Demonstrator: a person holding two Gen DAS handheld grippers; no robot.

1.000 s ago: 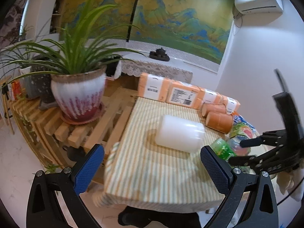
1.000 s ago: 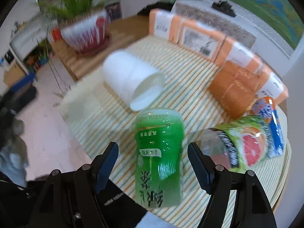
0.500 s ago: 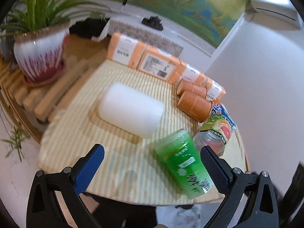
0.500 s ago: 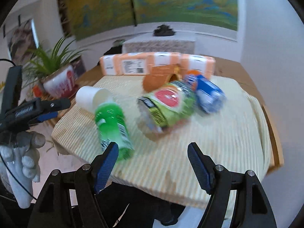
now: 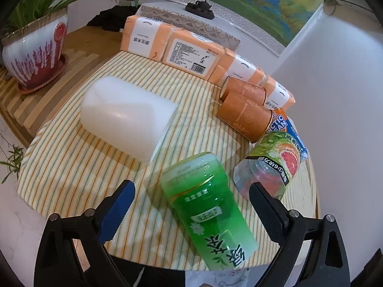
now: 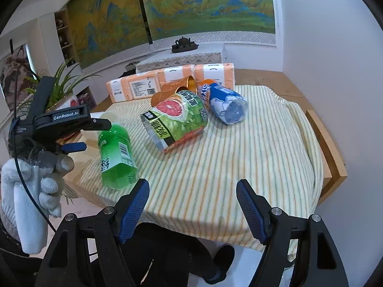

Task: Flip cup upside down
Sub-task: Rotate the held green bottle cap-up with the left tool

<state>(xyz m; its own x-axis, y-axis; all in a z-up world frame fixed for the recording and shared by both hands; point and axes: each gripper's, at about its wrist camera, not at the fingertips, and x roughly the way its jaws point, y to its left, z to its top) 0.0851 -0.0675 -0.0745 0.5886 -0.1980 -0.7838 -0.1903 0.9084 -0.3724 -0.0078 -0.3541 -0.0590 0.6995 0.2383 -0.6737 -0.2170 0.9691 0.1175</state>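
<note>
Several cups lie on their sides on the striped tablecloth (image 5: 71,167). A green cup (image 5: 205,210) lies nearest, between the open jaws of my left gripper (image 5: 191,212), which hovers at the table's front edge. A large white cup (image 5: 126,117) lies left of centre, and a grapefruit-print cup (image 5: 270,162) lies to the right. Two brown paper cups (image 5: 244,114) lie behind. My right gripper (image 6: 192,208) is open and empty above the front edge of the cloth (image 6: 239,155). The green cup (image 6: 116,157) and grapefruit-print cup (image 6: 177,119) show there too.
A blue-label cup (image 6: 225,102) lies at the right rear. Orange tissue packs (image 5: 172,47) line the back of the table. A potted plant (image 5: 33,50) stands on a wooden bench at left. The gloved hand holding the left gripper (image 6: 36,162) shows at left.
My left gripper has moved right and closer, so the green cup now lies between its jaws. My right gripper has drawn back to the table's right front. No cup has moved.
</note>
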